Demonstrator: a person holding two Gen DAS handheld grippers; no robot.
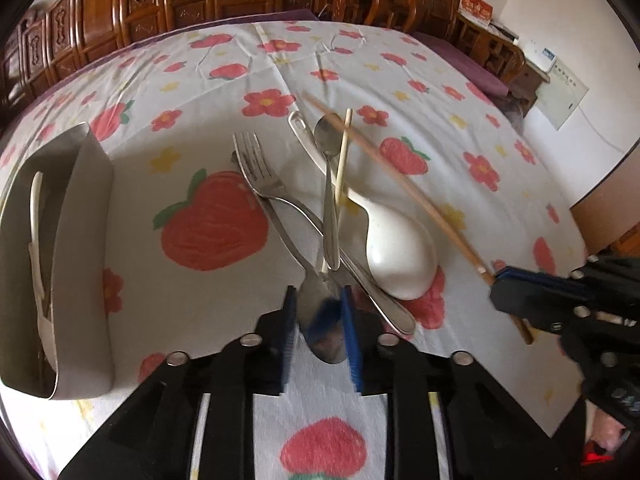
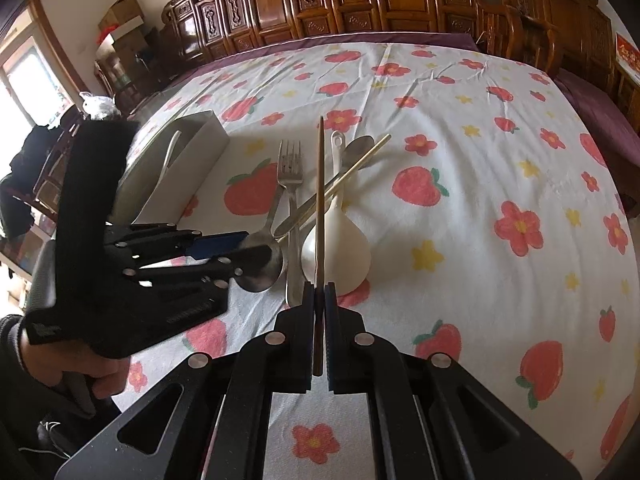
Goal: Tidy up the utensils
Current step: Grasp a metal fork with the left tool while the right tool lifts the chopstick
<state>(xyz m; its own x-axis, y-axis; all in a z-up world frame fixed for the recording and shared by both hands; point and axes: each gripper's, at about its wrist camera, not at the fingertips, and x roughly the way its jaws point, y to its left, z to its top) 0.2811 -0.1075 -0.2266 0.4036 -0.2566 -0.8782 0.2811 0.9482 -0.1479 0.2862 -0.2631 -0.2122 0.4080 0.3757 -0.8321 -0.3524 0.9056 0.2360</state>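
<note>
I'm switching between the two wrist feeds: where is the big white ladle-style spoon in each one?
Left wrist view: the white spoon lies right of centre, bowl nearest the camera, handle running up-left under the metal spoon and pale chopstick.
Right wrist view: the white spoon is at centre, just above the right gripper, behind the brown chopstick it grips.
Shared landmark: the fork, left of the white spoon in both.

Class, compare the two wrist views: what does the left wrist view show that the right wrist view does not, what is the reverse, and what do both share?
Left wrist view only: the left gripper closed on a metal spoon's bowl.

Right wrist view only: the person's hand on the left gripper's handle, and cardboard boxes.

Both: the fork, white ladle, grey holder box and the brown chopstick held by the right gripper.
</note>
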